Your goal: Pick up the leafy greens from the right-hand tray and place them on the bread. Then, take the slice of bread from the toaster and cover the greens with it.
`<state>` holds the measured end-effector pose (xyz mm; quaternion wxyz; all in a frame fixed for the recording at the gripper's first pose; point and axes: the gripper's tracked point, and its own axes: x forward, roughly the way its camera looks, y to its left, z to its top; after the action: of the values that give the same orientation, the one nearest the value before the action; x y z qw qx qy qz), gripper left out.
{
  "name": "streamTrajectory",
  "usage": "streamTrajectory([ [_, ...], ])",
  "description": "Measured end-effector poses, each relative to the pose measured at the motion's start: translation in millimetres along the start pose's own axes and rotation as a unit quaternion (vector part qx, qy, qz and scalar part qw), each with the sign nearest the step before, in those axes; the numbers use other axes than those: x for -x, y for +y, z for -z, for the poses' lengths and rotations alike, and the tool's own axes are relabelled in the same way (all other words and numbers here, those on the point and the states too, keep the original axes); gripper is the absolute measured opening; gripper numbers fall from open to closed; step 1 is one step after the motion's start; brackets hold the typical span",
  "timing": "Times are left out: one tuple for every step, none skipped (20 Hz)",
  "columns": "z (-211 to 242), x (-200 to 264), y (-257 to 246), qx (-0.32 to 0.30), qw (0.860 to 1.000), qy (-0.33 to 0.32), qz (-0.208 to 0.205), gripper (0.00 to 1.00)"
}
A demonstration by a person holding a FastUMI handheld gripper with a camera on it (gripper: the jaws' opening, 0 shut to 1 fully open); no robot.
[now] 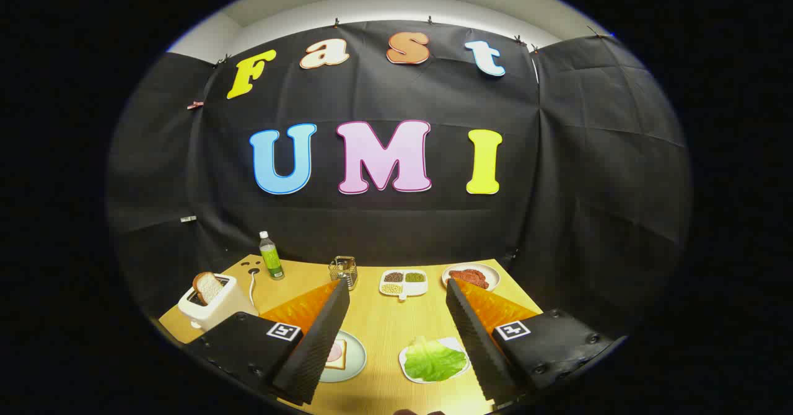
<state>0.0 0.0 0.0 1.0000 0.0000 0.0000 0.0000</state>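
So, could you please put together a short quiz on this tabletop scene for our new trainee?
1. True or false: the gripper is shut on the leafy greens.
2. Multiple choice: where is the slice of bread that will cover the greens? A) on the plate with the red food B) standing in the toaster C) in the wire basket
3. Fill in: the divided dish lies between the wire basket and the plate of ____ food.

Key:
1. False: its fingers are spread wide, and the greens lie on their tray between them.
2. B
3. red
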Motion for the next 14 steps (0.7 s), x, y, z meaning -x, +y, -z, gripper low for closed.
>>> streamTrajectory([
  [0, -1, 0, -0.001, 1.0, 0.001, -0.001, 0.98],
  [1, -1, 1, -0.001, 1.0, 0.003, 0.0, 0.98],
  [2, -1, 1, 0.0, 1.0, 0.004, -0.001, 0.98],
  [4, -2, 1, 0.0, 1.0, 0.006, -0.003, 0.98],
  [5, -2, 2, -0.001, 1.0, 0.007, -0.004, 0.98],
  [6, -3, 2, -0.002, 1.0, 0.01, -0.005, 0.98],
  [8, -3, 2, -0.003, 1.0, 0.014, -0.005, 0.98],
  [11, -4, 1, -0.003, 1.0, 0.02, -0.004, 0.98],
  [15, -4, 2, -0.003, 1.0, 0.026, -0.006, 0.98],
  [16, -4, 3, -0.005, 1.0, 0.029, -0.009, 0.98],
  [16, -4, 5, -0.006, 0.999, 0.031, -0.012, 0.98],
  [17, -5, 5, -0.005, 0.999, 0.032, -0.014, 0.98],
  [16, -5, 3, -0.003, 0.999, 0.03, -0.014, 0.98],
  [15, -5, 3, -0.001, 1.0, 0.028, -0.014, 0.98],
])
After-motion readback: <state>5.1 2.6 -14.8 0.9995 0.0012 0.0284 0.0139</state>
